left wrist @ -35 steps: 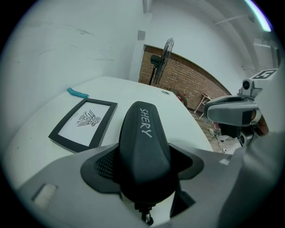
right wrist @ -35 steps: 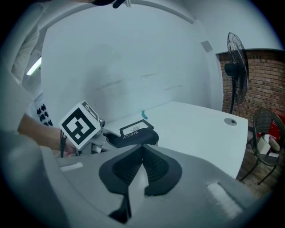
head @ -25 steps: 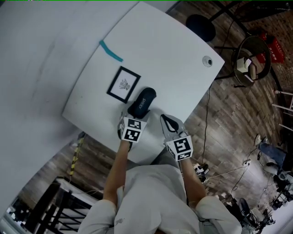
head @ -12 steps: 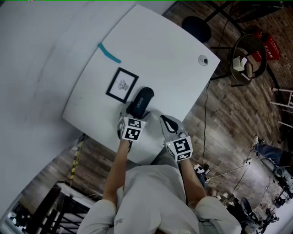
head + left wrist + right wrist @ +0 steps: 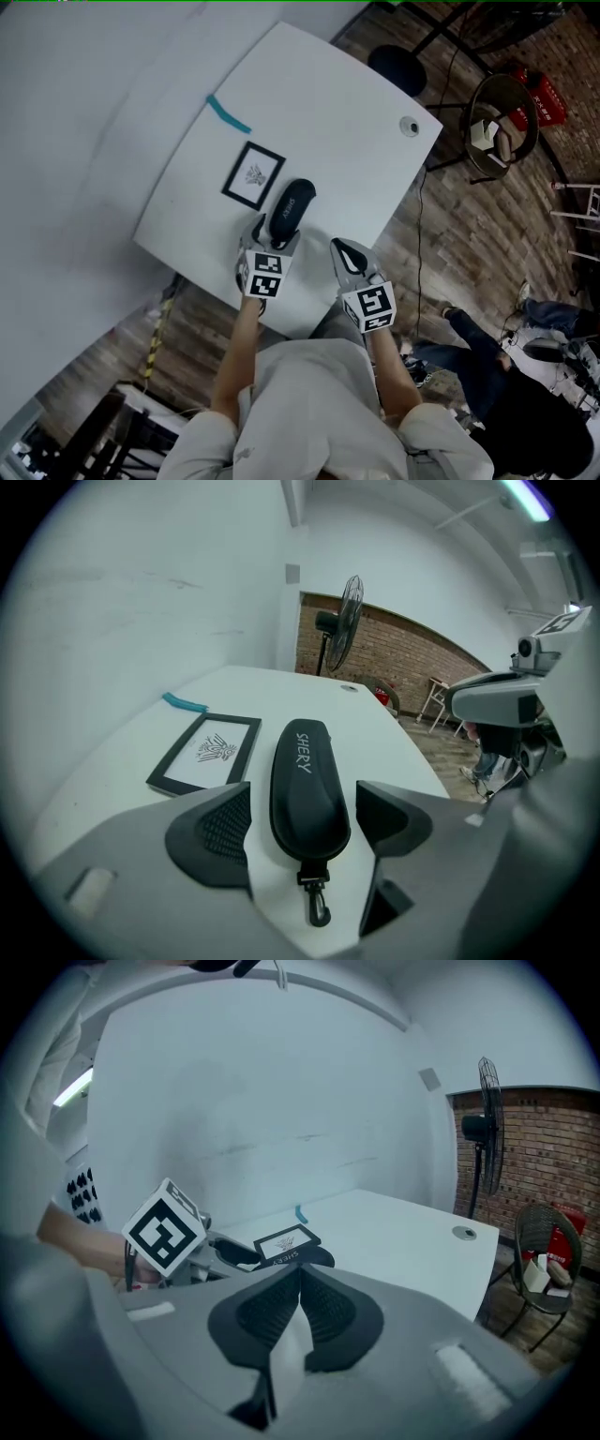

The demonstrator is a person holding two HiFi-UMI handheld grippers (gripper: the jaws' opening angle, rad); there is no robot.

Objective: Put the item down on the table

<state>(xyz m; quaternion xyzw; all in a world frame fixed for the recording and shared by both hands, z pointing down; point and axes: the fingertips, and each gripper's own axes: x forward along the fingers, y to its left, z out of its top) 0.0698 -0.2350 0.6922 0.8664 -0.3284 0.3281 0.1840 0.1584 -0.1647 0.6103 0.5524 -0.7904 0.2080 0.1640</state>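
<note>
The case [image 5: 309,780] is a smooth, matt black moulded shell with a faint sheen, and a small dark metal clip [image 5: 318,907] sits at its near end. The table [image 5: 328,122] is smooth, matt white, and the frame [image 5: 204,752] left of the case is matt black around white printed paper. The left tool [image 5: 305,806] has a matt grey plastic body and black, finely ribbed pads [image 5: 223,829].

The glasses case [image 5: 289,208] is lying on the tabletop [image 5: 328,112] by its near edge. The picture frame [image 5: 253,175] is lying just left of it, not touching. The tape strip [image 5: 228,111] is sitting beyond the frame, farther off. A chair [image 5: 502,131] is standing on the floor [image 5: 450,253] beyond the far right corner.
</note>
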